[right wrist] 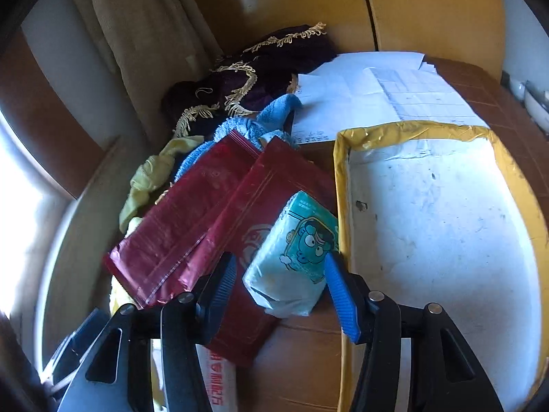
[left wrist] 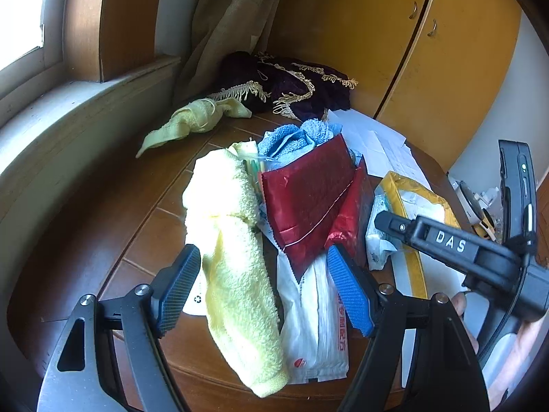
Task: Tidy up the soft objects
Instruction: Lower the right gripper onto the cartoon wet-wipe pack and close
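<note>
Left gripper [left wrist: 264, 288] hangs wide open over the yellow towel [left wrist: 236, 261] on the wooden table [left wrist: 103, 226]; right gripper [right wrist: 279, 292], open too, straddles the tissue pack [right wrist: 291, 261] beside the red pouches [right wrist: 206, 219].

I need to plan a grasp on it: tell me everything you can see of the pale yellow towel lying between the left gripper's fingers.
The pale yellow towel is fluffy terry cloth, loosely rolled into a long rumpled bundle. It lies on the brown wooden table, running lengthwise away from the open left hand-held gripper, whose fingers flank it without touching. Its right side overlaps a white plastic package, and its far end meets a red foil pouch.
</note>
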